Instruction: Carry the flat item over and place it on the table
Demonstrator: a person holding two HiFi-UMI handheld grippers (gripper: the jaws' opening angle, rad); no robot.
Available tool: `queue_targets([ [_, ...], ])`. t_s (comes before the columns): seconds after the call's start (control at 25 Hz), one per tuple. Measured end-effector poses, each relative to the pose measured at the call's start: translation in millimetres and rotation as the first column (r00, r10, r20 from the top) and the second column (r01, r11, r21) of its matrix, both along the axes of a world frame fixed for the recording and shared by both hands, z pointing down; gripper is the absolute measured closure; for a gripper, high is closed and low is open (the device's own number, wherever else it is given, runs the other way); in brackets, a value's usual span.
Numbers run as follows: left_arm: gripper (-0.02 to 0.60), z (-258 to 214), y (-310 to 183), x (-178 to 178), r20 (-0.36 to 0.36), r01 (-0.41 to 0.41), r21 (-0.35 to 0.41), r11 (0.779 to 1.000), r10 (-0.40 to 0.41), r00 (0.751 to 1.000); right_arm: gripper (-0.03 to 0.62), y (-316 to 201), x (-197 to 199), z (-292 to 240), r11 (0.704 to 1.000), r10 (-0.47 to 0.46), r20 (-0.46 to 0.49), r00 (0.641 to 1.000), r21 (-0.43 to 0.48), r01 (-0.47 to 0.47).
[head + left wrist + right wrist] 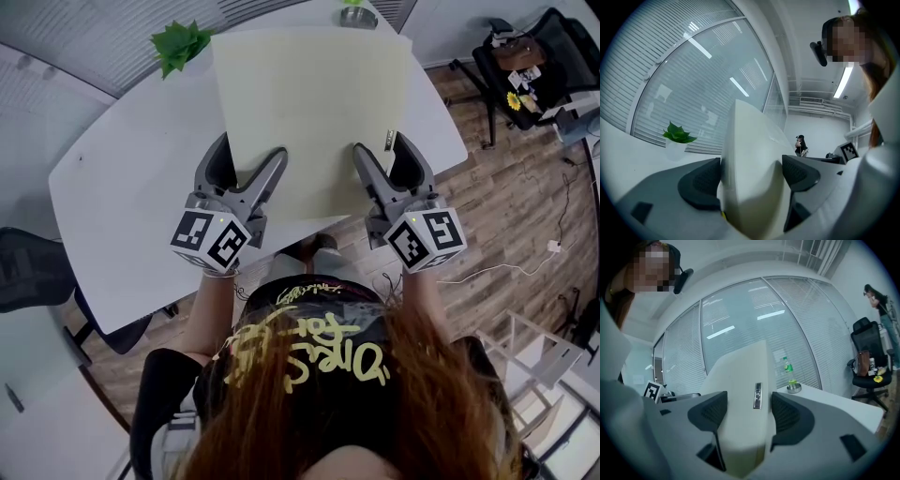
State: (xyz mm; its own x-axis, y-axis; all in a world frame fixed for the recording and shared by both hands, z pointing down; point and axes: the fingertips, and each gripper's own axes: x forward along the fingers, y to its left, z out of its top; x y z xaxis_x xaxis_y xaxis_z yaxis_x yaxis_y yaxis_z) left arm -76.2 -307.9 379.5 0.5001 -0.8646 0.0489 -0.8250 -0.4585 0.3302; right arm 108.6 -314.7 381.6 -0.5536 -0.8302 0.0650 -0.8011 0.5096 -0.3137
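pale yellow sheet over white table; left claw, right claw each clamped on its near edge.

The person holds both grippers out in front, side by side and level, jaws pointing away from the body. The left gripper is clamped on the near edge of the pale flat sheet. Its inner finger lies over the sheet's face, and both pads press the sheet between them. The right gripper mirrors it, closed on the same edge, with the sheet filling the gap between its fingers. Behind the fingers sit the left marker cube and the right marker cube. The forearms run back from the cubes, seemingly bent at the elbows, though the head hides most of them.
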Motion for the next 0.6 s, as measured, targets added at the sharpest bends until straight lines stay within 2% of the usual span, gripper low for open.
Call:
queue_targets([
  [0.6,0.173,33.3,-3.3,-2.3,-0.003,0.006,-0.084,0.996,-0.007,1.000,0.291,-5.7,-2.7,32.9,0.996,-0.002,0.001,1.000,-0.090,0.002],
])
